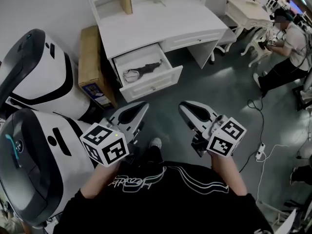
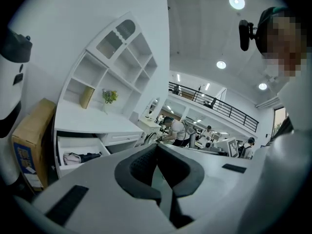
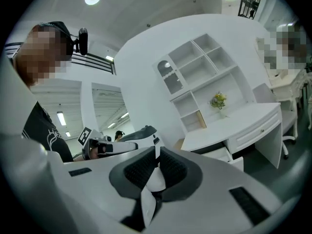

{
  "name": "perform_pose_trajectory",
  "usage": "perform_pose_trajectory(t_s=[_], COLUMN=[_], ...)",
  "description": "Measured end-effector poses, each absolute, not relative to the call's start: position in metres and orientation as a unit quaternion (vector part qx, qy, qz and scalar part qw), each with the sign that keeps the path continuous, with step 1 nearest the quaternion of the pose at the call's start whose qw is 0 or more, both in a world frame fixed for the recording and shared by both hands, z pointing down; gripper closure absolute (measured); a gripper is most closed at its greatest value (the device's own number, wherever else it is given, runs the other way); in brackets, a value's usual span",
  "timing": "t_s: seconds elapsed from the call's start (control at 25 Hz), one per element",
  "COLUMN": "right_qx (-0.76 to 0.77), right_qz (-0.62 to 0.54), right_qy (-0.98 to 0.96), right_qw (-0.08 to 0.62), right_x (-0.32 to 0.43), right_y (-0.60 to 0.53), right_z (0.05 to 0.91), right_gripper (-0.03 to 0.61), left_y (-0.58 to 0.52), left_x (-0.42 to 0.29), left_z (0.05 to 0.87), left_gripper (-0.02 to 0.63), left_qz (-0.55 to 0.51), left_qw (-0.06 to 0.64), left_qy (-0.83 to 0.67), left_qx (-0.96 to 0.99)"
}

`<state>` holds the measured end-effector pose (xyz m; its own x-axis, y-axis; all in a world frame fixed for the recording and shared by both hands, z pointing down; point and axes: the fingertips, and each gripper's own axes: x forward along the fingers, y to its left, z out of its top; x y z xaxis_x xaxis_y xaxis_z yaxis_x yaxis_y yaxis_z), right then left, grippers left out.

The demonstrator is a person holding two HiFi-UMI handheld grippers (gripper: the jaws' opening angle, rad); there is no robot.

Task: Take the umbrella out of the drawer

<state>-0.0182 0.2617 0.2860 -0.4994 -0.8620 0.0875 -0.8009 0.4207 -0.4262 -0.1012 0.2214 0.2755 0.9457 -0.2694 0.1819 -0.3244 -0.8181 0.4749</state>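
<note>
Task barely begun, judging by the layout. White tabletop (image 1: pixel 161 23) with shelves above, well apart from both hands. Under its left end, drawer (image 1: pixel 152 85) already pulled out, so no opening left to do. Left tongs (image 1: pixel 140 107) and right tongs (image 1: pixel 185 106) held low, side by side before the body, aimed toward the drawer, each pressed shut with nothing between the pads. Inside the drawer, folded umbrella (image 1: pixel 142 71): lies flat, untouched, pale bundle at the left, dark end toward the right. Left to do, probably: close the gap, spread one pair of tongs, grip the umbrella, lift clear of the drawer.
</note>
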Motion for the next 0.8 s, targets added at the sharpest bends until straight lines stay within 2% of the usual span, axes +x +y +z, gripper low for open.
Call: perform_pose_trajectory(t_s=[0.32,0.8], right_qx=[-0.495,-0.444], right_qz=[-0.227,-0.257], right_qy=[0.835,0.858], right_qw=[0.075,0.024], right_x=[0.022,0.028], right_y=[0.121,0.033], right_z=[0.296,0.338], right_gripper=[0.522,0.507], left_y=[0.079,-0.006], left_x=[-0.074,-0.069], left_z=[0.293,0.330], left_gripper=[0.595,0.595], left_qz=[0.055,0.064], left_qw=[0.271,0.301], left_qy=[-0.172,-0.234], left_qx=[0.945,0.922])
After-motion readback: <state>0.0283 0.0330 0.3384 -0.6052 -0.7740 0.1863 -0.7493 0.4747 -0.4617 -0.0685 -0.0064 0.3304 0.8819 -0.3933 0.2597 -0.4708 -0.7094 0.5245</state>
